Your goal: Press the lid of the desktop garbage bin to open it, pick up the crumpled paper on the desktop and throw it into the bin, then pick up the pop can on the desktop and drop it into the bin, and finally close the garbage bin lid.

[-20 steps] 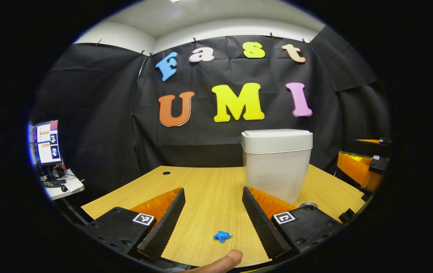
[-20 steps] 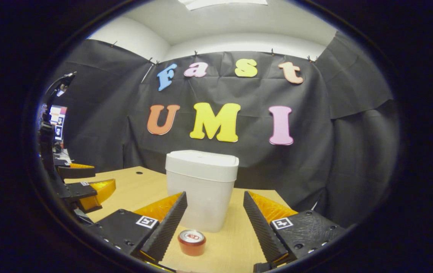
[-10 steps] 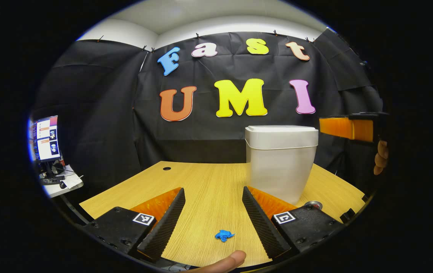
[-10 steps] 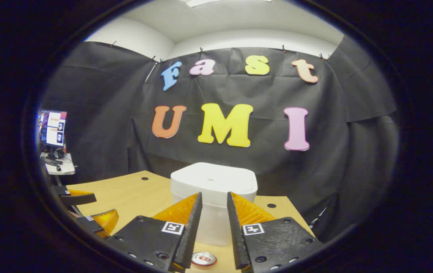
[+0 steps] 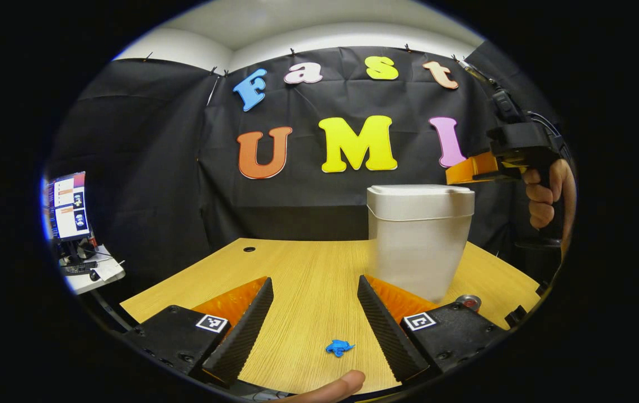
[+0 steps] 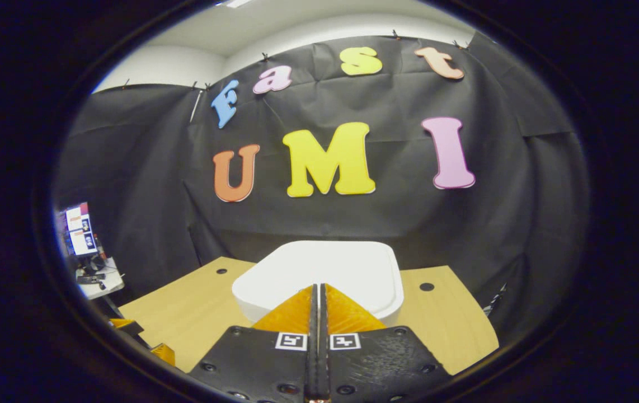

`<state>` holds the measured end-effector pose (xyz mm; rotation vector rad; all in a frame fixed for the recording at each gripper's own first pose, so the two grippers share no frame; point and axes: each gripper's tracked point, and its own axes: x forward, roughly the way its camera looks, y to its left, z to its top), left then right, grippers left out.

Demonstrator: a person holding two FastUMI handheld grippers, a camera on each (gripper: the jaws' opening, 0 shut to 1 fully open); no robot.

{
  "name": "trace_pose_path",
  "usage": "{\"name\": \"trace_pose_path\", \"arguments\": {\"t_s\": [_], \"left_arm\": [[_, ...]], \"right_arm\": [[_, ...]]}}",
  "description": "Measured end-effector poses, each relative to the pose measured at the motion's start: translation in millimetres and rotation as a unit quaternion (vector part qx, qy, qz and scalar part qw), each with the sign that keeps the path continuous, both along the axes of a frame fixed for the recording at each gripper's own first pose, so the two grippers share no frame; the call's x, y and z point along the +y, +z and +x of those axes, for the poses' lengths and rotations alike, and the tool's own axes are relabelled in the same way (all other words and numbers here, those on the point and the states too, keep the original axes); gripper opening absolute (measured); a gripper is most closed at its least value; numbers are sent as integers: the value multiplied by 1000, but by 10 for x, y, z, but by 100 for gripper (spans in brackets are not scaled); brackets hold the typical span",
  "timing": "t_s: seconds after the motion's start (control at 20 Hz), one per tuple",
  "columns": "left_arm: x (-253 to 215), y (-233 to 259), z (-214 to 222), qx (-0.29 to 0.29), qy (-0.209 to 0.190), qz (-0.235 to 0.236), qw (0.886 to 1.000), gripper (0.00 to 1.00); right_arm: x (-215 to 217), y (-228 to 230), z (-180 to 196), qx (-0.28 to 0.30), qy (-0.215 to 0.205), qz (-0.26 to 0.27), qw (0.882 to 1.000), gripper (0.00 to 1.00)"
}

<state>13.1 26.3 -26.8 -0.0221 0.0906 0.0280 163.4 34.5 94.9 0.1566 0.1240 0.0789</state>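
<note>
The pop can (image 5: 470, 303) stands on the table (image 5: 308, 280) right by the foot of the white bin (image 5: 419, 240), on the bin's right side. The left gripper (image 5: 315, 291) hides most of it, so just the shiny top peeks out. The bin's lid (image 6: 319, 274) is down. In the right gripper view the lid's near edge is hidden behind the right gripper (image 6: 317, 291). Its two fingers are pressed together with nothing between them, just above the lid; I cannot tell if they touch it. In the left gripper view a hand (image 5: 546, 193) holds that gripper above the bin's right top corner. The left gripper's fingers are spread wide, holding nothing. The little blue crumpled paper (image 5: 339, 347) lies on the table left of the bin and nearer the camera. A fingertip (image 5: 336, 386) pokes in below it, cut off. A screen (image 5: 67, 206) sits far left of the bin.
</note>
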Motion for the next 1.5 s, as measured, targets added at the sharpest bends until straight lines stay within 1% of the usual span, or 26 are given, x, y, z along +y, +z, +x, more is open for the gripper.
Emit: {"name": "trace_pose_path", "arguments": {"t_s": [0.15, 0.25, 0.4, 0.5, 0.6, 0.65, 0.7, 0.75, 0.85, 0.95, 1.0, 1.1, 1.25, 1.45, 1.5], "left_arm": [[25, 5, -7, 1, 1, 1, 1000, 98], [22, -2, 4, 4, -1, 0, 1000, 98], [72, 6, 8, 2, 4, 3, 1000, 98], [91, -8, 17, 4, 6, 3, 1000, 98], [86, -26, 22, 9, 8, 0, 1000, 98], [91, -40, 22, 10, 9, 0, 1000, 98], [98, -38, 22, 11, 11, -2, 1000, 98], [96, -40, 21, 11, 13, -7, 1000, 98], [63, -21, 16, 8, 7, -12, 1000, 98], [46, 1, 21, 6, 4, -6, 1000, 98], [64, -3, 25, 6, 5, -4, 1000, 98], [127, -26, 19, 11, 11, -5, 1000, 98], [179, -24, 9, 13, 19, -6, 1000, 98], [202, -4, 13, 9, 20, -1, 1000, 98], [199, -13, 14, 11, 20, 1, 1000, 98]], "right_arm": [[101, 110, 95, -14, 3, -23, 1000, 0], [128, 99, 153, -11, -2, -34, 999, 0], [200, -42, 207, 14, 3, -32, 999, 0], [110, -66, 234, 15, -10, -40, 999, 0], [122, -85, 210, 15, -4, -42, 999, 1], [117, -111, 217, 15, -3, -31, 999, 3], [117, -137, 233, 15, -3, -24, 1000, 1], [114, -137, 196, 14, -6, -29, 999, 1], [119, -82, 149, -2, -19, -63, 998, 1], [33, 22, 15, -29, -47, -87, 995, 1], [6, 71, -106, -41, -57, -87, 994, 1], [108, 133, -361, -66, -46, -73, 994, 0], [178, 80, -674, -78, -36, -58, 995, 0], [202, -46, -946, -98, -27, -72, 992, 0], [196, -146, -1026, -96, -23, -68, 993, 10]]}}
